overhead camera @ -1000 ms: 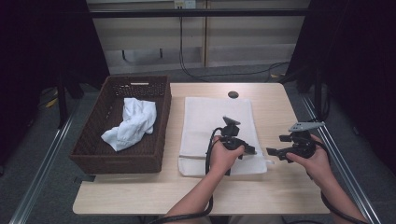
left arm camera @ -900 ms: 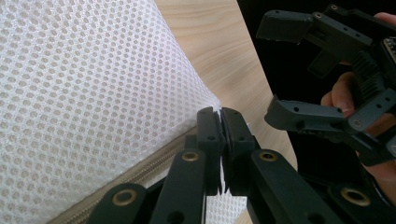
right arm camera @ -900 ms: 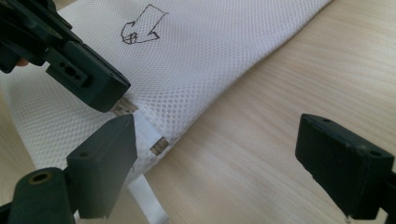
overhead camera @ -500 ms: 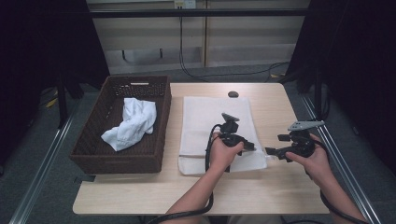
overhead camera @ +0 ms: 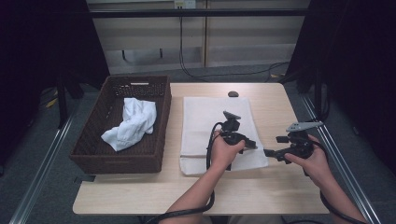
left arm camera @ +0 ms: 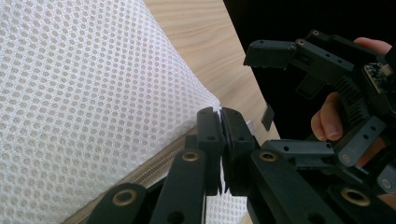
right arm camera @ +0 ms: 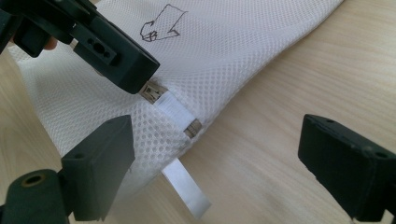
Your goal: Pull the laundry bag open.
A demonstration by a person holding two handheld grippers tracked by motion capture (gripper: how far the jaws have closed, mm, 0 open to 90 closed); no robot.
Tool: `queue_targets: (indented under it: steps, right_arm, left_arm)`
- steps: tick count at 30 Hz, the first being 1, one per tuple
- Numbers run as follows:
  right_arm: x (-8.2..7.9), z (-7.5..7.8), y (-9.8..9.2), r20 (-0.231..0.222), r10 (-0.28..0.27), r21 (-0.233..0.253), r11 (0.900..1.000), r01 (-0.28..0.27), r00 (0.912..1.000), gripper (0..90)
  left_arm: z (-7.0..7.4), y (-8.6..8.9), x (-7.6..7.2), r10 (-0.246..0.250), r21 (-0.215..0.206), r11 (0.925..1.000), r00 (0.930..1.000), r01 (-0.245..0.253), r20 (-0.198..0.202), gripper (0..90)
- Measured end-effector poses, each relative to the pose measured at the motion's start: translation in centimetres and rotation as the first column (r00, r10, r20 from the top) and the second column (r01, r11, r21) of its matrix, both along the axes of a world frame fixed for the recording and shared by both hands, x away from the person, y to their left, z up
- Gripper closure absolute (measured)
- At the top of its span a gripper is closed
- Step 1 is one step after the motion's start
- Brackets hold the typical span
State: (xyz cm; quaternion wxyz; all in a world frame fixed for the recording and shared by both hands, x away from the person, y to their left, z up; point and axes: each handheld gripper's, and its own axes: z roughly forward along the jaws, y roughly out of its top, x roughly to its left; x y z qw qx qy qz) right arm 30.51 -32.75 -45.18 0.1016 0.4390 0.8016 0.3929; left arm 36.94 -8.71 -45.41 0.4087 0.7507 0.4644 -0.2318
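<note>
Your left gripper [overhead camera: 251, 144] clenched the zipper pull [right arm camera: 150, 93] — your released right gripper [right arm camera: 224, 158] faced it at ten o'clock.

Left claw [overhead camera: 252, 145] pinched closed, low; right claw [overhead camera: 270, 152] spread wide, just beside it.

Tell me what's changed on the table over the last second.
Very little. The left hand-held gripper stays shut at the zipper end of the white mesh bag. The right hand-held gripper edged slightly closer to that corner, jaws open. The basket and the white cloth in it have not moved.
</note>
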Motion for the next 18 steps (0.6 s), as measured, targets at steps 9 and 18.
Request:
queue_targets:
  steps: [9, 18]
  right_arm:
    - [0.2, -0.4, 1.3, -0.039, 0.05, 0.013, 0.999, -0.05, 0.998, 6.4]
    - [0.4, -0.9, 1.6, -0.095, 0.035, 0.044, 0.999, -0.031, 0.9948, 5.6]
  left_arm:
    - [0.1, 0.2, 0.1, 0.002, -0.009, 1.0, 1.0, -0.002, -0.003, 87.5]
    - [0.4, 0.3, 0.2, 0.011, -0.026, 0.9996, 0.9999, -0.011, -0.006, 87.4]
